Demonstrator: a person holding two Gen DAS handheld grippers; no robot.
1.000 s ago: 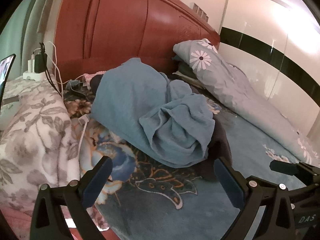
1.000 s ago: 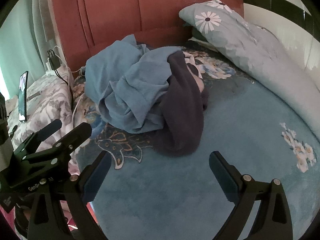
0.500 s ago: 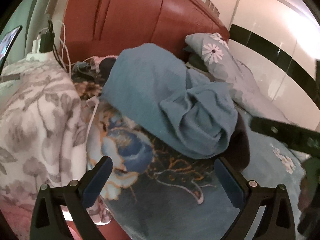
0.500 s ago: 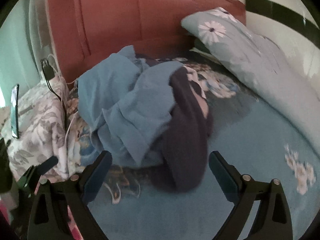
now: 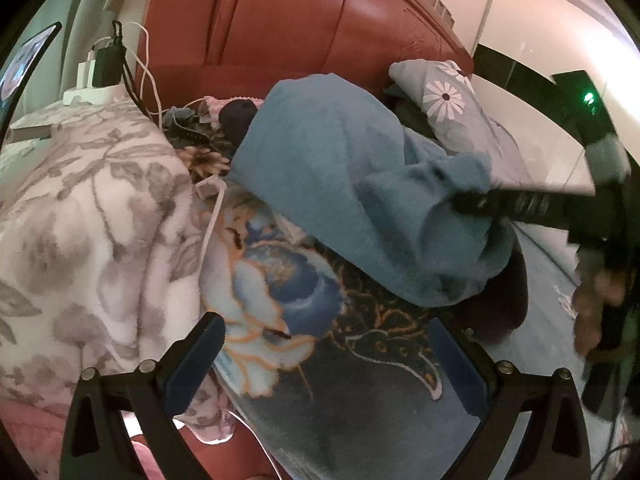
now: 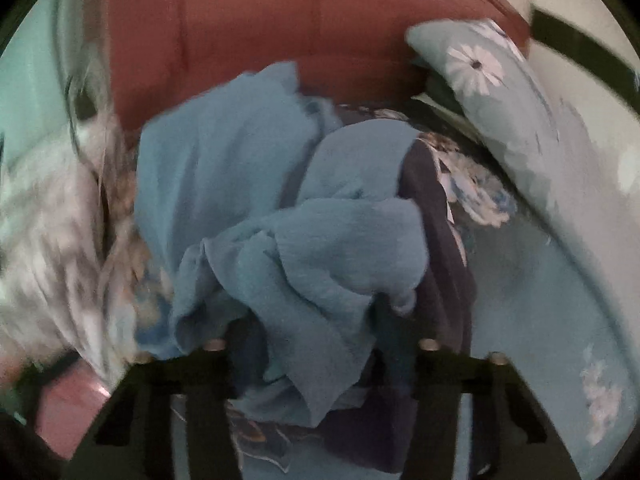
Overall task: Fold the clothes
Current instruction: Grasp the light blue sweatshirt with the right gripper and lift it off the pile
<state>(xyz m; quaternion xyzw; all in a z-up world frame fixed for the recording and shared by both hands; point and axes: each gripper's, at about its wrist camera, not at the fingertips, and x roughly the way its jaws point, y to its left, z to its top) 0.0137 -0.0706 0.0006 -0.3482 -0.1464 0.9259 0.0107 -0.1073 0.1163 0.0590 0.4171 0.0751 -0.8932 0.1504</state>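
**Right claw into the blue heap, left claw waiting wide**

Far left, I've got a charger block (image 5: 105,65) plugged in with white cables (image 5: 149,64) trailing down past a grey-flowered blanket (image 5: 80,216) that fills the left side. My left gripper (image 5: 328,364) hangs low and near over the dark flowered bedspread (image 5: 360,408), jaws spread wide, nothing between them, well short of the clothes.

Centre now: the blue garment (image 5: 352,184) is heaped on the bedspread in front of the red headboard (image 5: 288,20), crumpled, one part mounded up at the back and a bunched fold spilling toward me. A dark navy garment (image 6: 444,248) lies under and along its right edge.

My right gripper (image 6: 316,344) is pushed in at the near edge of the heap. Blue cloth drapes down between its fingers (image 6: 208,404), the fingertips are buried, and the picture is smeared, so I cannot tell whether it's clamped or just surrounding the fabric. From the left camera its black finger reaches in from the right and meets the bunched fold.

Far right, a pale daisy-print pillow (image 6: 488,92) leans on the headboard.
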